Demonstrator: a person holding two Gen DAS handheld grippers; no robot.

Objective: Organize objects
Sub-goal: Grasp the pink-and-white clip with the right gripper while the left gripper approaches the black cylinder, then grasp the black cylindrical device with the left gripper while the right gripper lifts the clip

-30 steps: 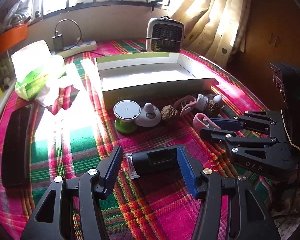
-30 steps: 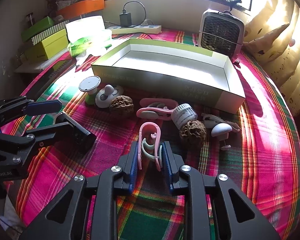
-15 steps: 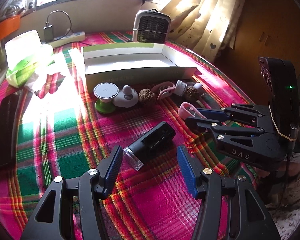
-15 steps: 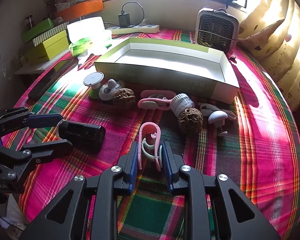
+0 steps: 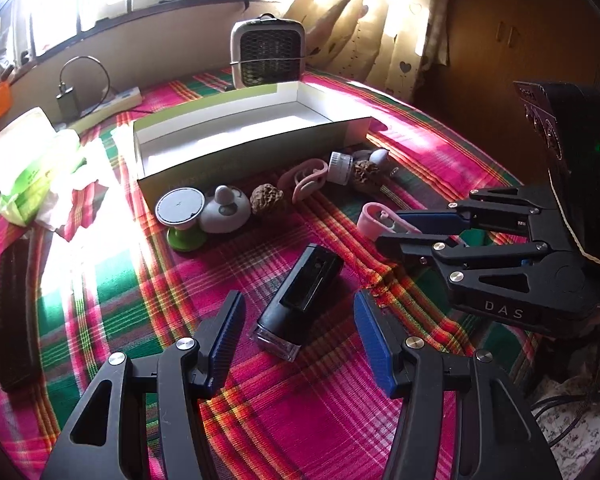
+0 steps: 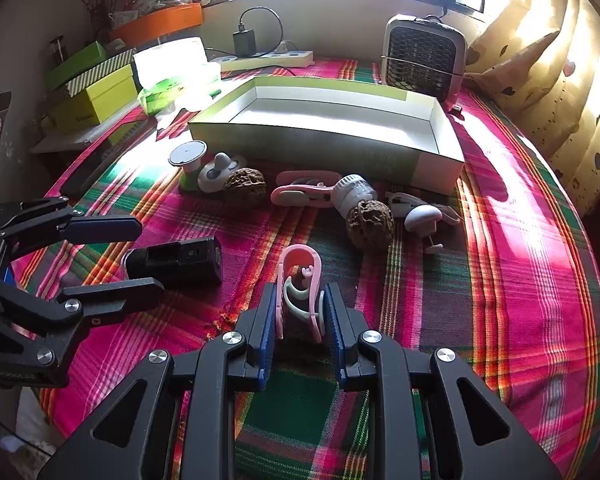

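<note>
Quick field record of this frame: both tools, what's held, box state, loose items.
left tool: open, around nothing, black device lying on the cloth just ahead of it
right tool: shut on pink clip
box: open, nothing visible inside
loose in front of box: two walnuts, white cap, second pink clip
surface: plaid cloth

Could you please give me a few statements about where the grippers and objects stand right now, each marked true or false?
1. The right gripper is shut on the pink clip. True.
2. The left gripper clamps the black device. False: its jaws are open, the device lies between them on the tablecloth.
3. The cardboard box holds a walnut. False: it looks empty.
4. Both walnuts lie in front of the box. True.
</note>
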